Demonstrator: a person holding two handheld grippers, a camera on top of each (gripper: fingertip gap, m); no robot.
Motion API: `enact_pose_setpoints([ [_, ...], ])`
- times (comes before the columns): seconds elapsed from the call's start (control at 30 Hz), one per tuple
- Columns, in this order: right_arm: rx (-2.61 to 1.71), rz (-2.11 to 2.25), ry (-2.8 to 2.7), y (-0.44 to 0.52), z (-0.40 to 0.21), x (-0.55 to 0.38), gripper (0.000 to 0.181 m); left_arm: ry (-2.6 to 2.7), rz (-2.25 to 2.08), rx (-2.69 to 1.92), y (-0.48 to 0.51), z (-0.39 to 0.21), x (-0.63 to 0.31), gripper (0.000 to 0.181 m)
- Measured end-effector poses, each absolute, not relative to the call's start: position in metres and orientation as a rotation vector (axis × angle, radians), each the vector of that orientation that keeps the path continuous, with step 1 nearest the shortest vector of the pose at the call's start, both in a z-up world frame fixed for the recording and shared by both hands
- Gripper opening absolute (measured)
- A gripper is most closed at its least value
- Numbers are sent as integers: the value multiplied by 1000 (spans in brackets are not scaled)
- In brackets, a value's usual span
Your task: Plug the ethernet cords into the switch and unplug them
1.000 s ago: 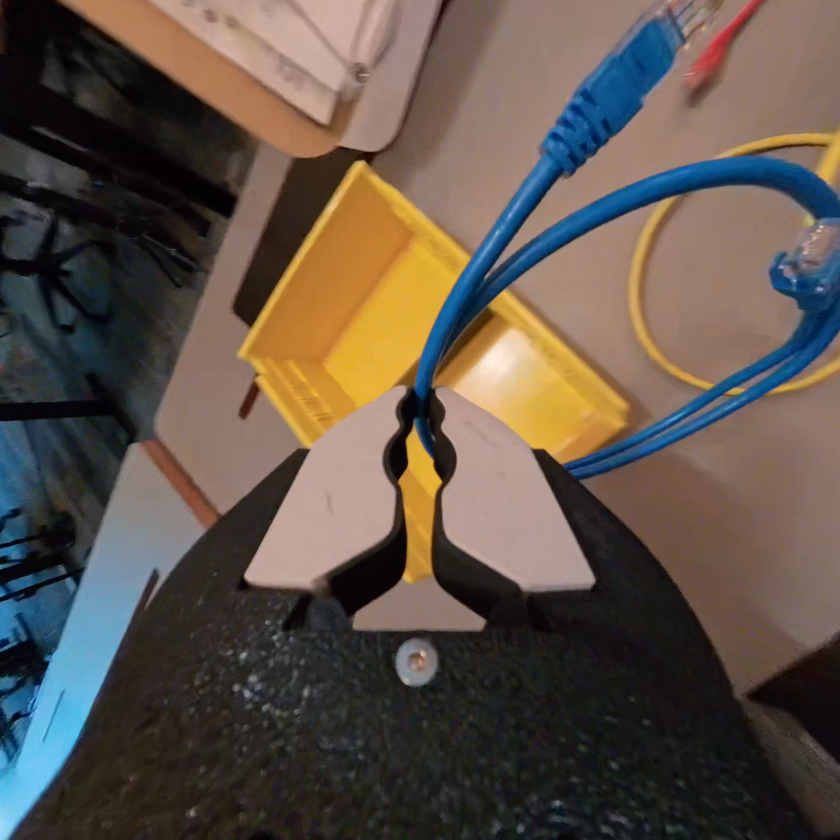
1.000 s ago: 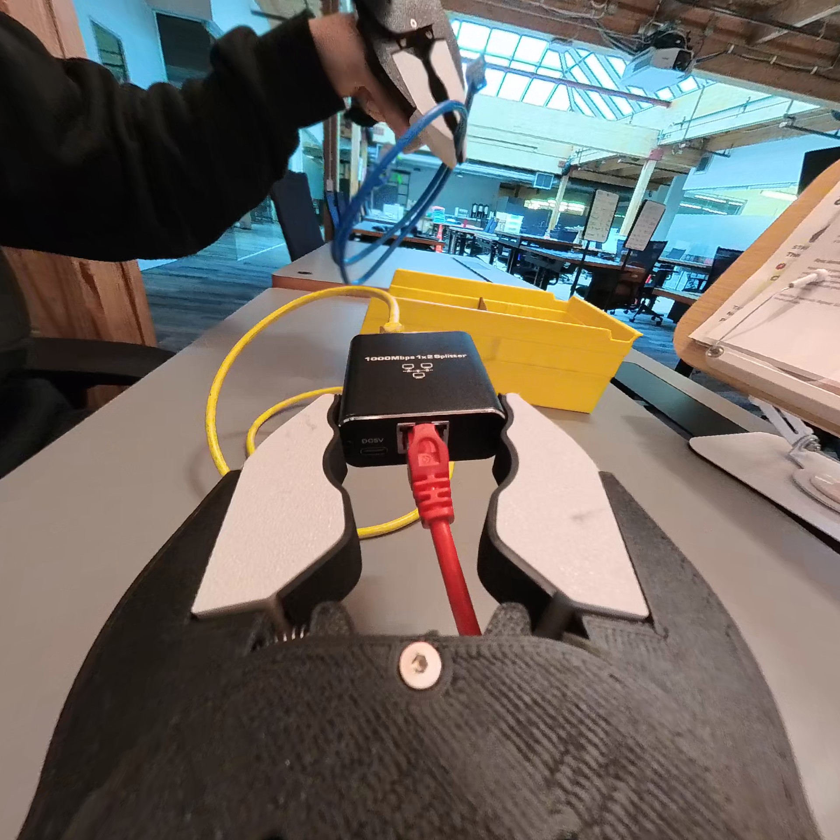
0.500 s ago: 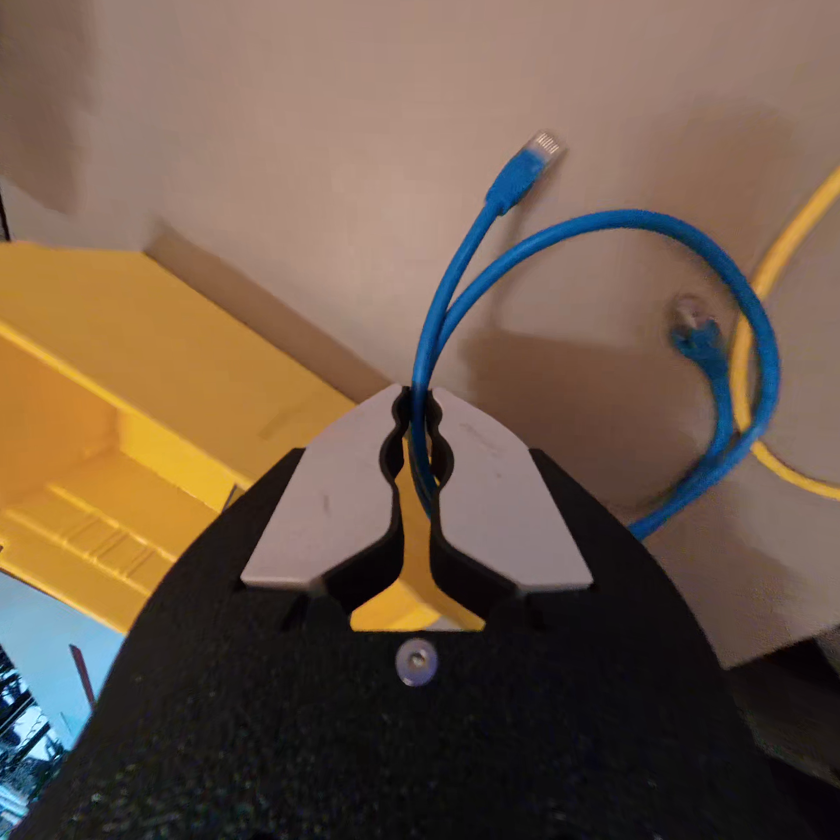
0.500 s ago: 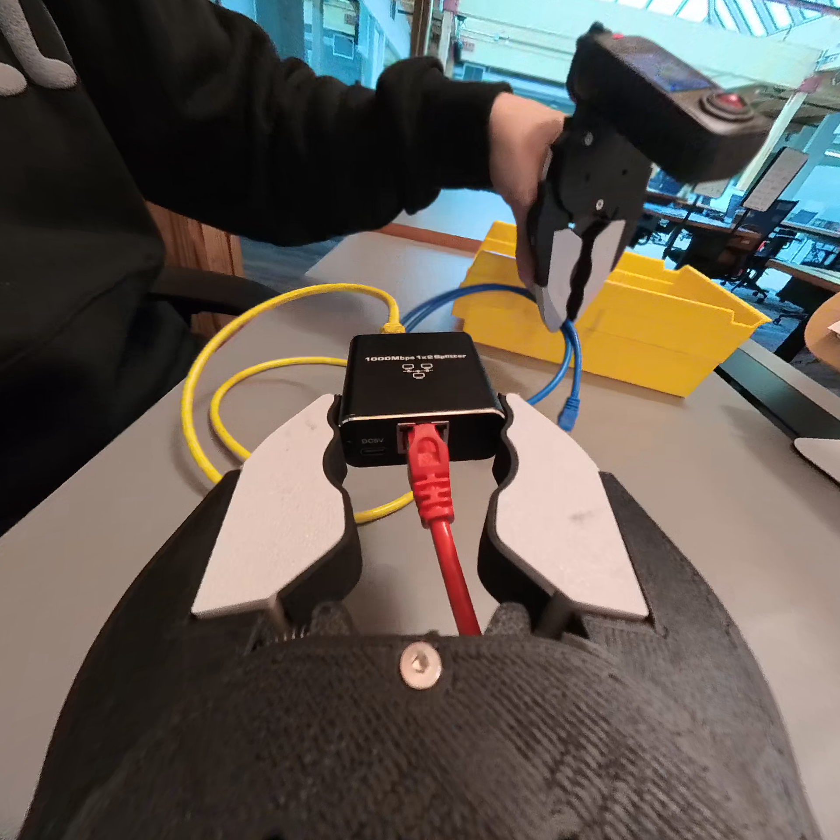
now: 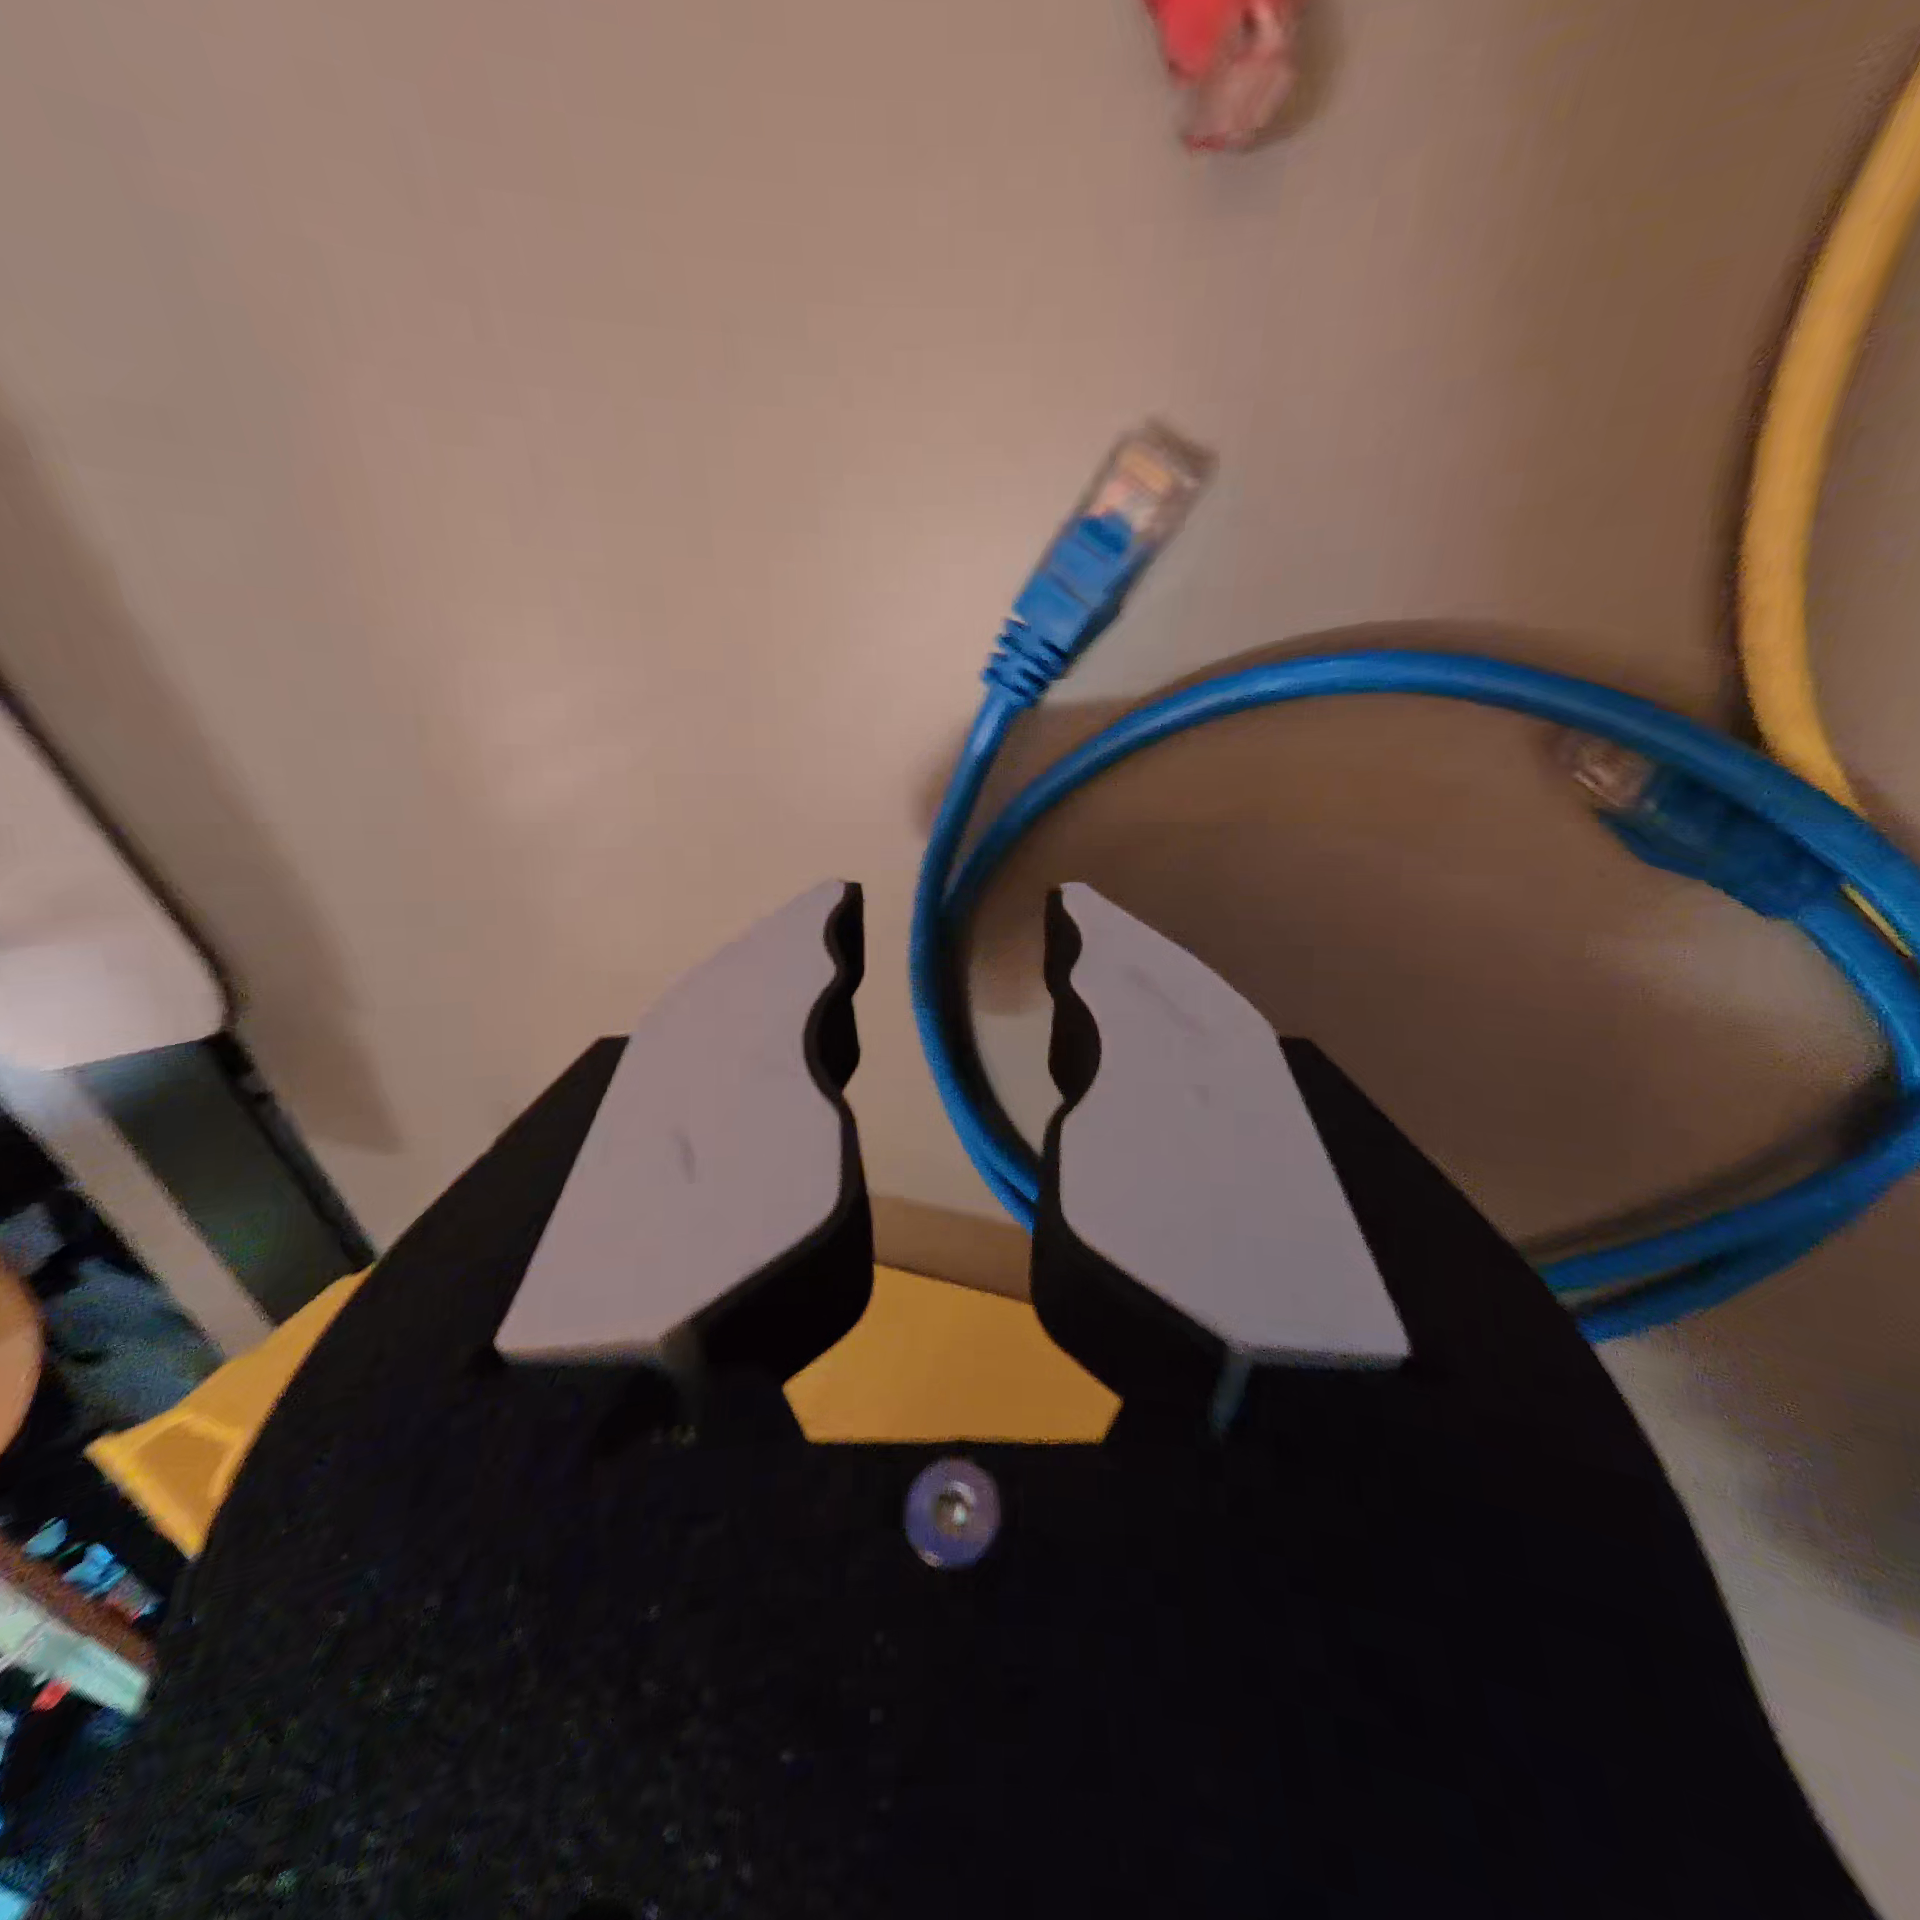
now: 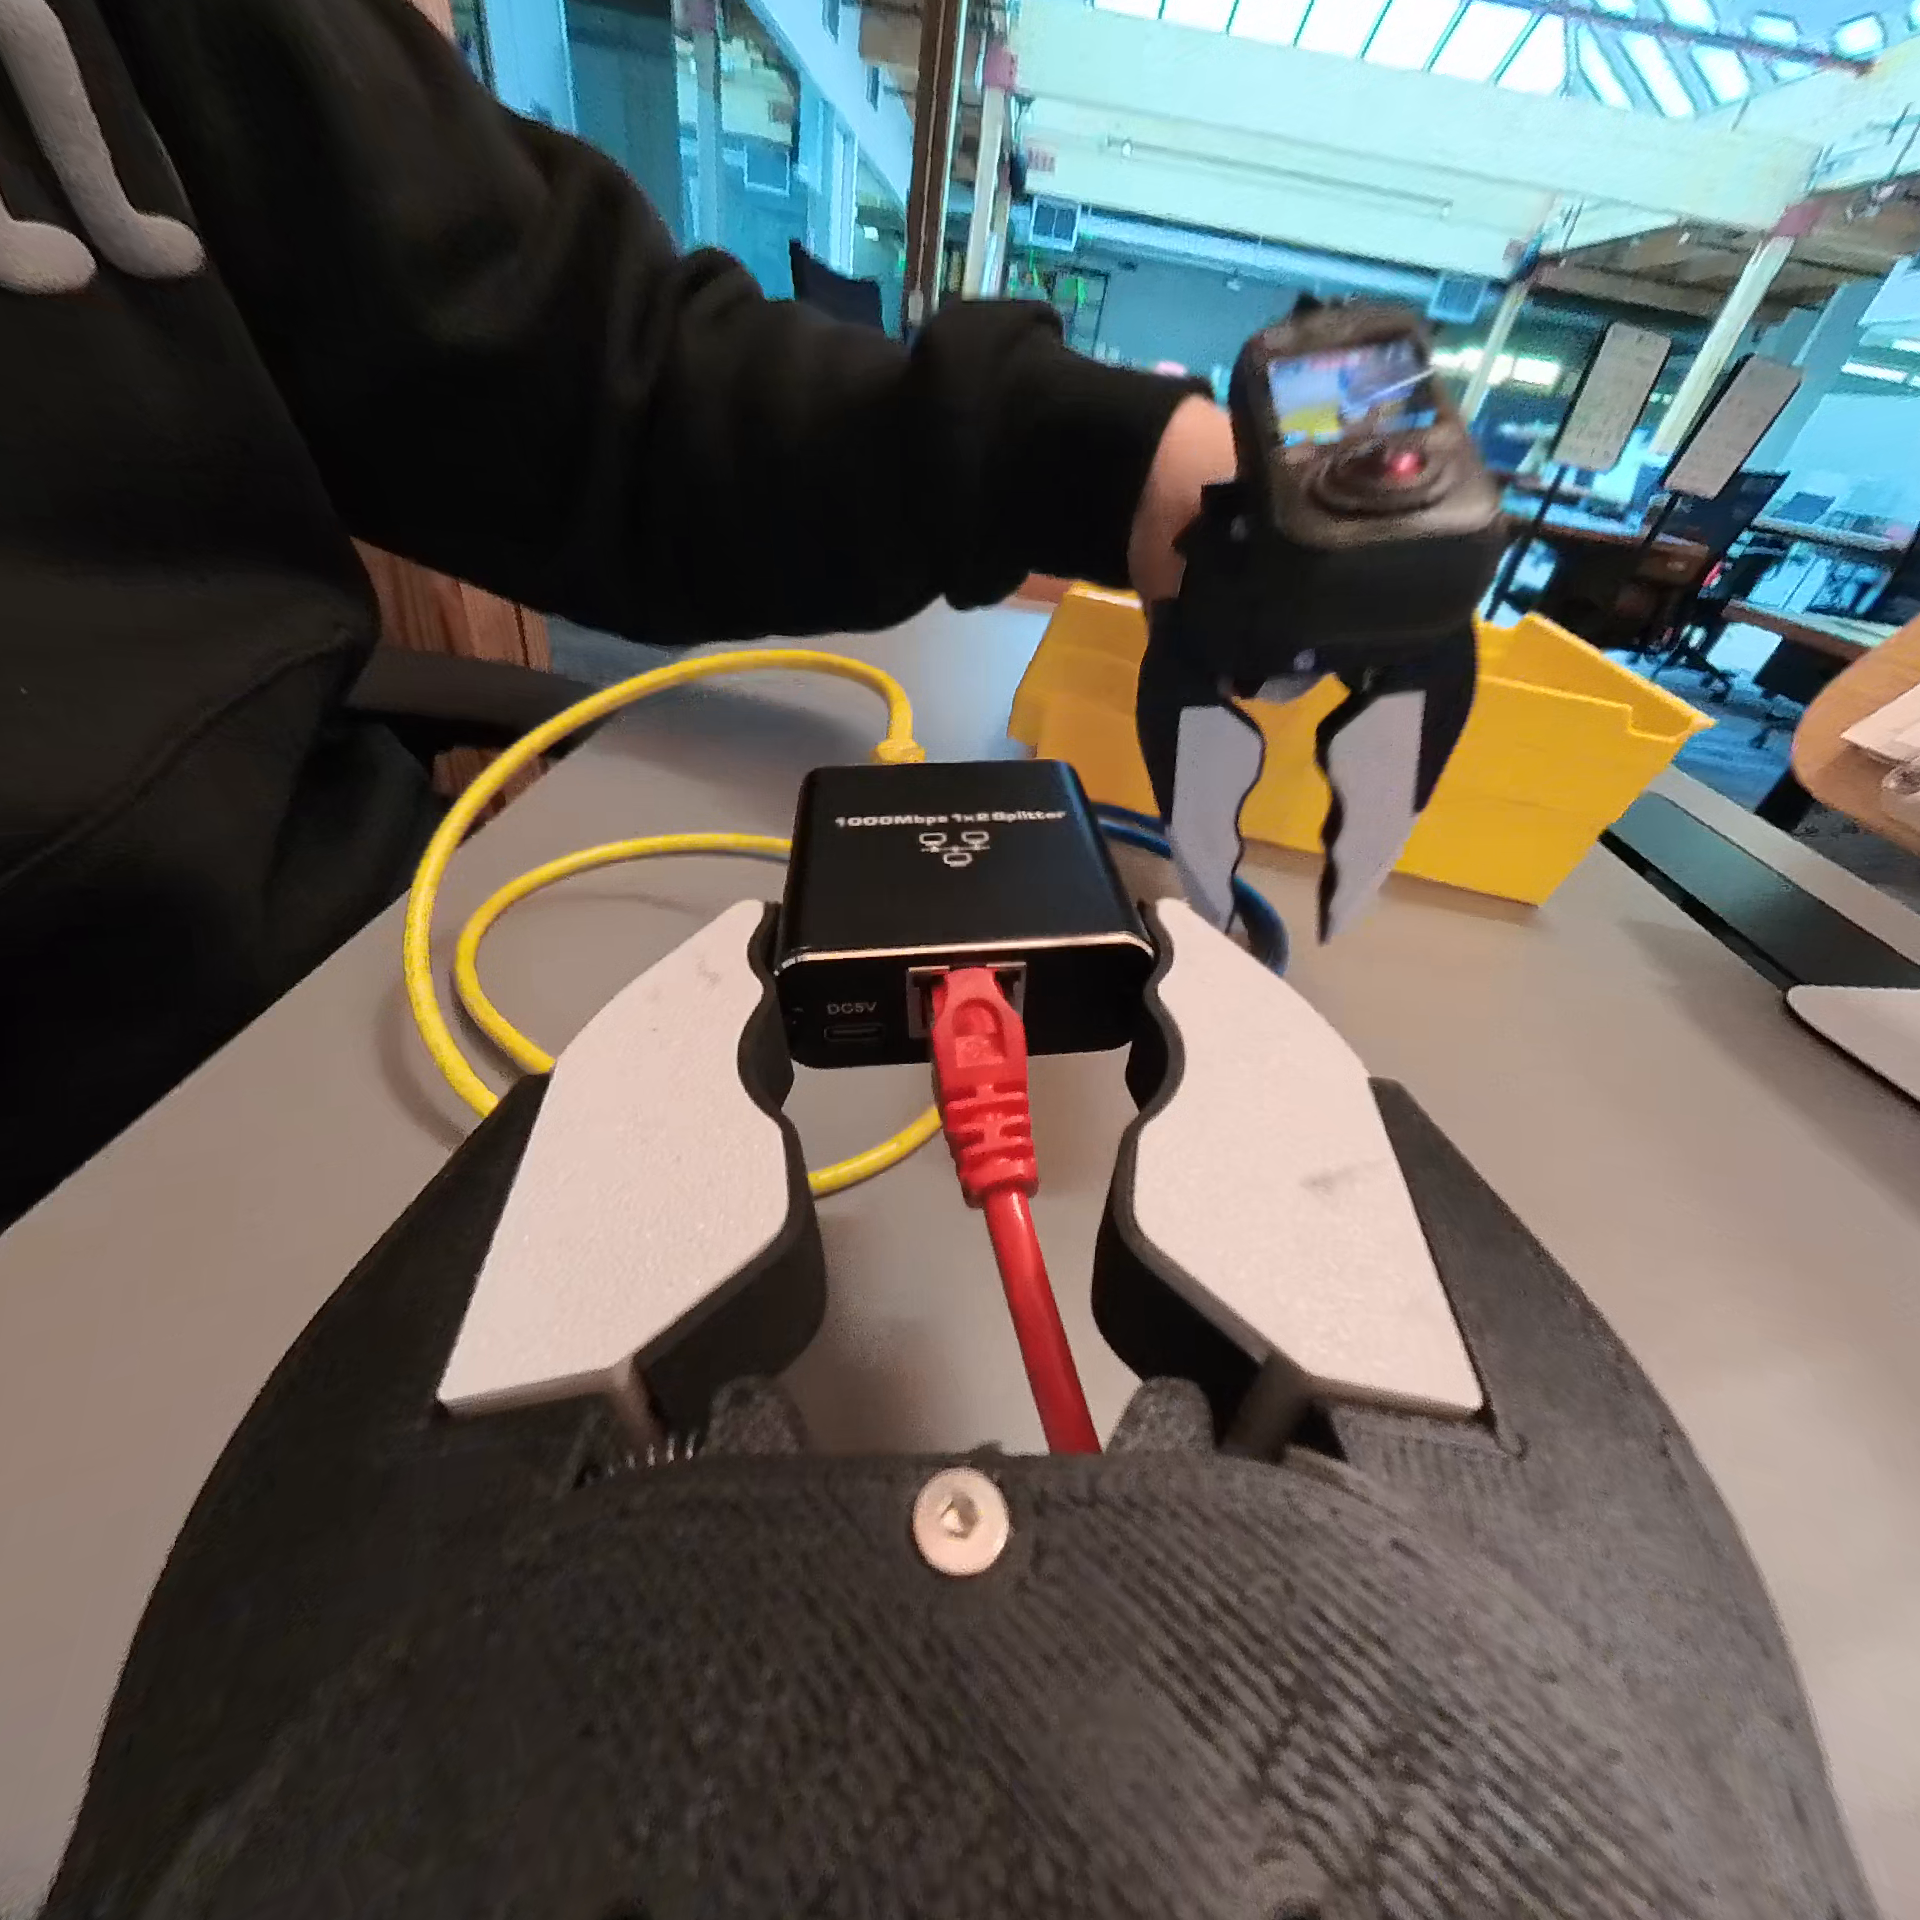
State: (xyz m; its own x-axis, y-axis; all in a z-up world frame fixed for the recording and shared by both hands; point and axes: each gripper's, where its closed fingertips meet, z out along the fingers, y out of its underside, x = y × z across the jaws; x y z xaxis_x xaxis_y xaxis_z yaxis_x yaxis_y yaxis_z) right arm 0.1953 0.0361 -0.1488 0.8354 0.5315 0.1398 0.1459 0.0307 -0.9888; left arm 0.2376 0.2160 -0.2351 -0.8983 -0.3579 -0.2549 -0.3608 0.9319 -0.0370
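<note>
Now right gripper (image 6: 956, 997) clamps the white-lettered black switch (image 6: 961, 883); left gripper (image 5: 951, 914) gapes above blue cord (image 5: 1455, 686).

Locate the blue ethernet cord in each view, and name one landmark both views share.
Left wrist view: the blue ethernet cord lies coiled on the table, right of centre, passing between the open left gripper fingers.
Right wrist view: only a short arc shows, behind the switch, below the left gripper.
Shared landmark: the yellow cord, beside the blue coil.
</note>
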Motion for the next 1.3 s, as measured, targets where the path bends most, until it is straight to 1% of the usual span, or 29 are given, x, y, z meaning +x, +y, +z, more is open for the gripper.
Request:
enact_pose_setpoints([
  [0.13, -1412, 378, -525, 29, -133, 197, 64, 2854, 126, -650, 236, -249, 235, 36],
  [0.17, -1394, 384, -524, 28, -130, 197, 64, 2847, 138, -690, 239, -249, 236, 28],
  [0.2, -1381, 387, -523, 27, -129, 197, 64, 2829, 152, -723, 241, -249, 237, 30],
  [0.23, -1375, 395, -520, 27, -128, 197, 64, 2832, 163, -741, 243, -250, 237, 23],
  [0.27, -1371, 403, -517, 27, -127, 197, 64, 2840, 176, -747, 243, -252, 236, 6],
  [0.43, -1393, 395, -506, 29, -130, 199, 64, 2784, 156, -850, 242, -251, 242, 5],
  [0.5, -1411, 387, -514, 31, -133, 197, 64, 2706, 160, -884, 250, -241, 252, 5],
  [0.6, -1411, 380, -511, 31, -133, 198, 64, 2387, 199, -914, 276, -195, 286, 5],
  [0.73, -1405, 377, -497, 32, -132, 200, 64, 1832, 145, -845, 300, -90, 316, 6],
  [0.77, -1406, 373, -497, 32, -132, 200, 64, 1768, 110, -796, 294, -74, 314, 5],
  [0.83, -1408, 368, -498, 32, -132, 200, 64, 1712, 55, -678, 275, -60, 307, 6],
  [0.93, -1408, 366, -495, 33, -132, 200, 64, 1755, 36, -531, 249, -76, 287, 6],
  [1.1, -1423, 365, -514, 32, -135, 197, 64, 2035, -18, -469, 226, -150, 241, 6],
  [1.2, -1442, 362, -527, 33, -137, 195, 63, 2293, -42, -549, 221, -193, 205, 7],
  [1.3, -1460, 355, -537, 35, -140, 195, 64, 2458, -89, -662, 210, -211, 185, 8],
])
